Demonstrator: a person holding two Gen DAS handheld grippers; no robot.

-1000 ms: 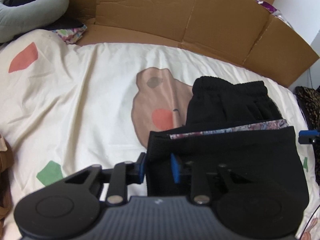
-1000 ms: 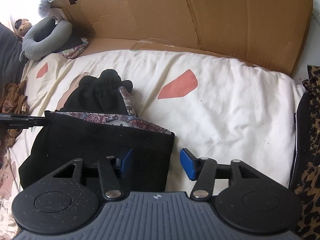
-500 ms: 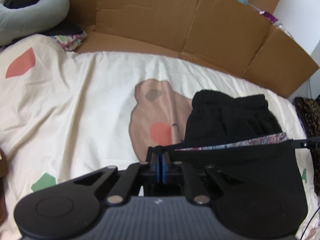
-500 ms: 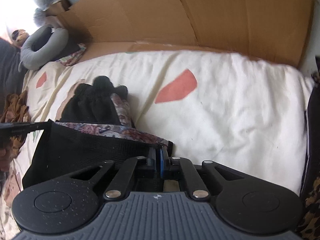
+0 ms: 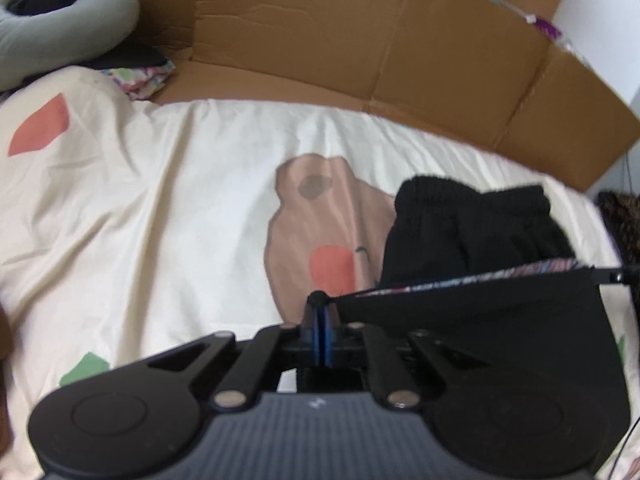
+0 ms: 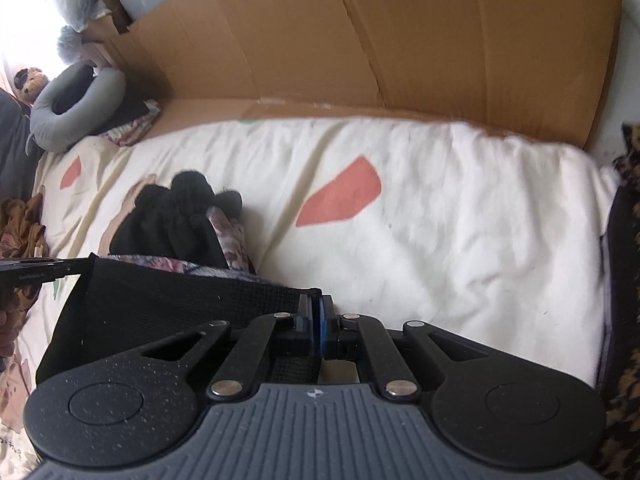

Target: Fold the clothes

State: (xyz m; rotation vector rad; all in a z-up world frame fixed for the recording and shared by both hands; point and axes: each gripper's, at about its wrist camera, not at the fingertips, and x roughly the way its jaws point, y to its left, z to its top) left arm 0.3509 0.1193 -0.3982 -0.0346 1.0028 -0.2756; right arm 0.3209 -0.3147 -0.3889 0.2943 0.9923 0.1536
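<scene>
Left hand-held gripper [image 5: 320, 316] and right hand-held gripper [image 6: 316, 320], apart a second ago, now clamp opposite corners of the black garment [image 5: 480, 320], lifting its near edge taut above the bed [image 5: 160, 220], ready for folding toward the cardboard [image 5: 360, 32].

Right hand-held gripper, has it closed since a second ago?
Yes. The right hand-held gripper was open then, its fingers apart beside the black garment; now they are shut on its corner, above the cream bedsheet.

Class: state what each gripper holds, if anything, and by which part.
Both hold the black garment: left gripper at its left near corner, right gripper at its right.
</scene>
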